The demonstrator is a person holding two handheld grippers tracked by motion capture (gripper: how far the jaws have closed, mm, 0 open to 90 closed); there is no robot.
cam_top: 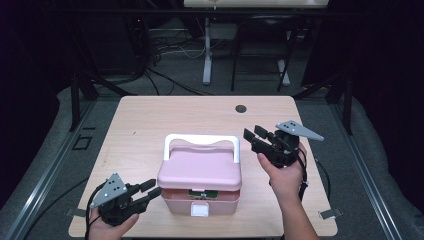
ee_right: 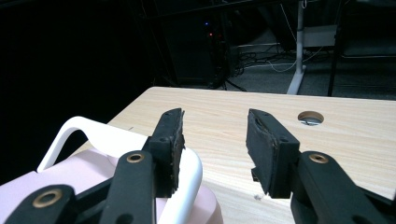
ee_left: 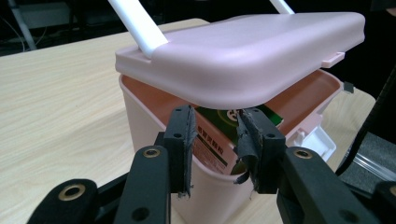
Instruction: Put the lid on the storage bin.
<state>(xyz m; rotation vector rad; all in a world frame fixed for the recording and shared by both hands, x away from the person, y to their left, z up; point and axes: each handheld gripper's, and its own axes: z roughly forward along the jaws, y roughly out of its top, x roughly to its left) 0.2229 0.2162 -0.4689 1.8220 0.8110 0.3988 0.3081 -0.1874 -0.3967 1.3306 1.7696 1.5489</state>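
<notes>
High view: 1 pink box [cam_top: 200, 192] sits on 1 light wood table [cam_top: 150, 115], toward the near edge and roughly centred; it carries 1 pink lid [cam_top: 199, 167], 1 white handle [cam_top: 201, 141] standing upright at the rear, and 1 white latch [cam_top: 199, 210] on the front wall; 1 round cable hole [cam_top: 241, 108] lies in the tabletop, well behind the box.

2 grippers counted, 1 per hand; left gripper [cam_top: 150, 190] is near the box's front-left corner, jaws pointing toward it, apart from the wall; right gripper [cam_top: 254, 135] is beside the right end of the handle, jaws pointing left, just clear of it; each carries 1 grey three-cornered plate.

Left gripper view: lid [ee_left: 243, 51] is raised at the front, leaving a gap above the box rim [ee_left: 140, 100]; 1 green printed packet [ee_left: 219, 135] shows inside through that gap; left gripper [ee_left: 215, 140] has its 2 jaws parted, nothing pressed between the pads, released; latch [ee_left: 322, 144] hangs open at the front.

Right gripper view: right gripper [ee_right: 215, 149] has its 2 jaws spread wide with bare tabletop between them, released; handle [ee_right: 116, 140] curves just behind the left jaw; whether it touches that jaw cannot be told; cable hole [ee_right: 310, 117] lies farther off.
</notes>
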